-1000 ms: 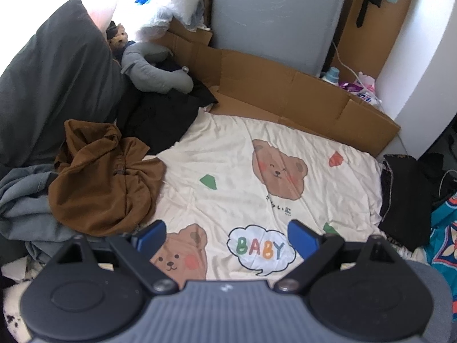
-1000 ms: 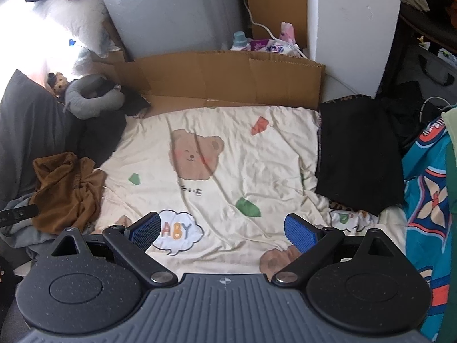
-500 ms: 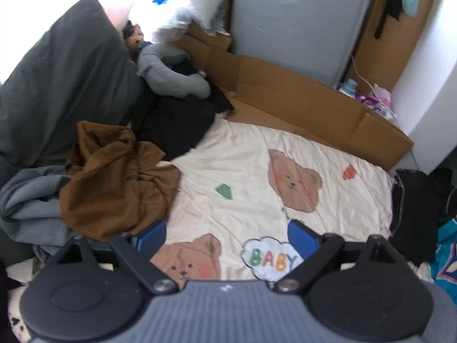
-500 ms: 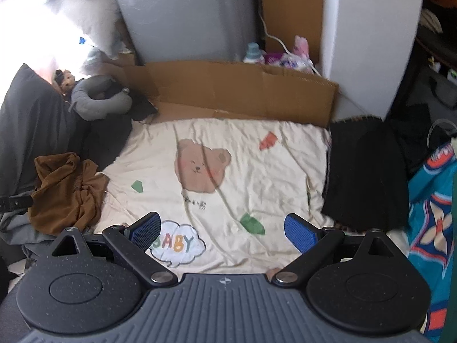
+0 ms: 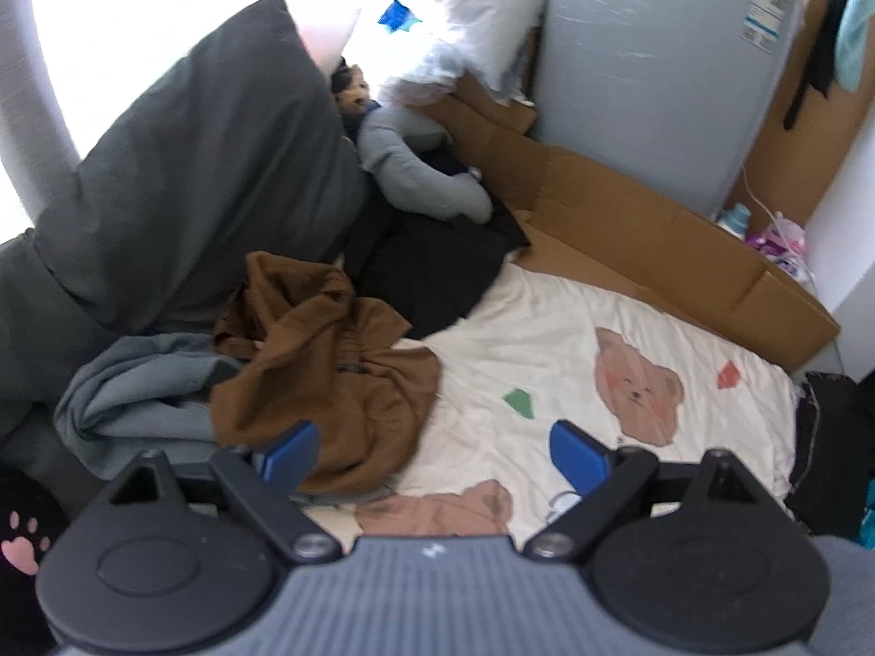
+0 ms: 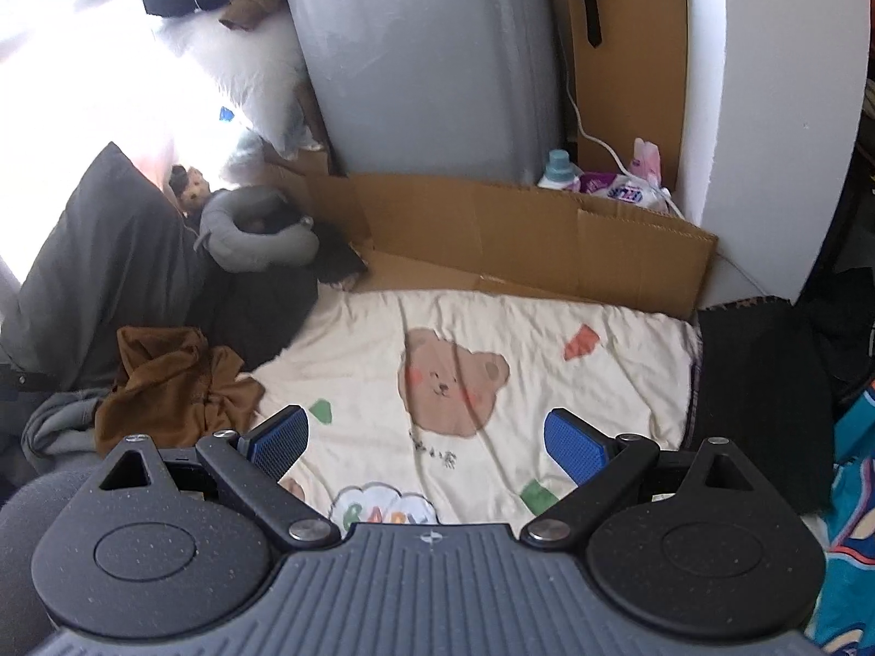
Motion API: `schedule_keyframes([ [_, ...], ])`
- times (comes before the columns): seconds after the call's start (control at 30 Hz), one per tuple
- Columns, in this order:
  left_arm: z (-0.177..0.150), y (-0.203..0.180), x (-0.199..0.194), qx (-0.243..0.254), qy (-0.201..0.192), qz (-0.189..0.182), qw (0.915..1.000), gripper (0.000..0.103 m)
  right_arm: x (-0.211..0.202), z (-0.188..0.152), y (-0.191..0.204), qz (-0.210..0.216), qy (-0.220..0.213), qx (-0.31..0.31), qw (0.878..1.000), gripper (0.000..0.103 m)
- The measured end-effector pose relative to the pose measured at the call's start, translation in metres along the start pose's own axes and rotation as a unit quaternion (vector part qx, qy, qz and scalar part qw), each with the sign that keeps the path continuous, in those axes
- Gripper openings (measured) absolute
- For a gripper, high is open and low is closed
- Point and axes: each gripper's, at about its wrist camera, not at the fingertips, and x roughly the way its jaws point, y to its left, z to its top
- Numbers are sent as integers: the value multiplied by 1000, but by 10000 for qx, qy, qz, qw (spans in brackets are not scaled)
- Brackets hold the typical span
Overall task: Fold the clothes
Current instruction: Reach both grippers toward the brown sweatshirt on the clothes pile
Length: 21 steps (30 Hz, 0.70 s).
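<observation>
1. A crumpled brown garment point(image 5: 333, 377) lies at the left edge of the cream bear-print sheet point(image 5: 547, 372), partly on a grey garment point(image 5: 136, 399).
2. The left gripper point(image 5: 435, 451) hovers just near of it, jaws spread, grasping nothing.
3. The right gripper point(image 6: 424, 440) hangs over the sheet, also released and empty.
4. Cardboard point(image 6: 492, 240) lines the far side; a black cloth point(image 6: 760, 393) lies right.
</observation>
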Motion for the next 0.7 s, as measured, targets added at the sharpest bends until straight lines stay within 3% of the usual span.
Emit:
schedule_keyframes([
  [0.33,8,55,42,-150,110,321,9993,88,55,-5,23,16,-180,-68,9998,96],
  [0.5,6,81,73,-289,233,485,9981,81,91,-9,30,205,-88,50,9997,96],
  [0.7,-1,111,105,-487,286,549,9969,81,134,-23,37,376,92,266,9989,94],
])
